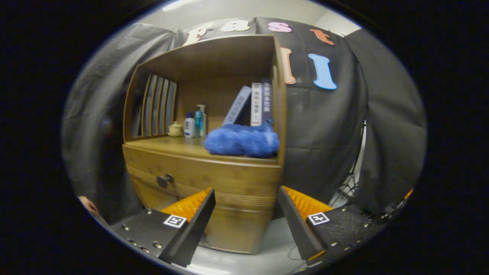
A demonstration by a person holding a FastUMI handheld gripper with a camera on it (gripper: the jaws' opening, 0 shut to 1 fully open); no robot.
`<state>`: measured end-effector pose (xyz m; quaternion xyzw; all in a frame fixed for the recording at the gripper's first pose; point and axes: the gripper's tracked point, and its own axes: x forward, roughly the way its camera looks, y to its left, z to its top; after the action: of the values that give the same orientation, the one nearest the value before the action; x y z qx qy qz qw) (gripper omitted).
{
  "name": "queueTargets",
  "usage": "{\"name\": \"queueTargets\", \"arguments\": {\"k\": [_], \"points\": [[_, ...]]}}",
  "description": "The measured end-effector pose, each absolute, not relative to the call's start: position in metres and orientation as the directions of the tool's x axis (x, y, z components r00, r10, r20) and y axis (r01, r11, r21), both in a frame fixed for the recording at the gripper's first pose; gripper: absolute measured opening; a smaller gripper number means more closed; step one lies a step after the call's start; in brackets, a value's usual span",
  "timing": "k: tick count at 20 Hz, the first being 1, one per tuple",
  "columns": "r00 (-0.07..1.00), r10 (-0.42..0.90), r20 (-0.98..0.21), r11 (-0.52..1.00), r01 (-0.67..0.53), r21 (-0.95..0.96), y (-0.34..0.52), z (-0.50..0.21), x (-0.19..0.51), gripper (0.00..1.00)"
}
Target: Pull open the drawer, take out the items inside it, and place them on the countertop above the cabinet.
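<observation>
A wooden cabinet (229, 214) stands ahead of my gripper (246, 198). Its drawer front (214, 179) is closed flush, with a dark round knob (165, 180) to the left of my fingers and a little beyond them. On the countertop (160, 146) above the drawer lies a fluffy blue cloth (242, 141), near the right side panel. My gripper is open with nothing between its fingers; the fingers frame the cabinet's lower right part.
At the back of the countertop stand a small cup (175, 128), several bottles (195, 122) and some leaning books (252, 105). A slatted panel (156, 105) closes the left side. A tripod leg (349, 179) stands at the right.
</observation>
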<state>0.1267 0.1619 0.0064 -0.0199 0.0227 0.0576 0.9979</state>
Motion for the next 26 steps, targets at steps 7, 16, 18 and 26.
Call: {"name": "queueTargets", "arguments": {"k": [7,16,18,26], "points": [[0.992,0.124,-0.038,0.99,-0.121,0.07,0.325,0.032,0.116,0.99],[0.987,0.085,-0.136,0.996,-0.081,0.032,0.384,-0.03,0.155,1.0],[0.987,0.077,-0.138,0.997,-0.073,0.031,0.383,-0.046,0.17,1.0],[0.986,-0.014,-0.167,1.0,0.015,0.001,0.35,-0.096,0.222,0.71]]}}
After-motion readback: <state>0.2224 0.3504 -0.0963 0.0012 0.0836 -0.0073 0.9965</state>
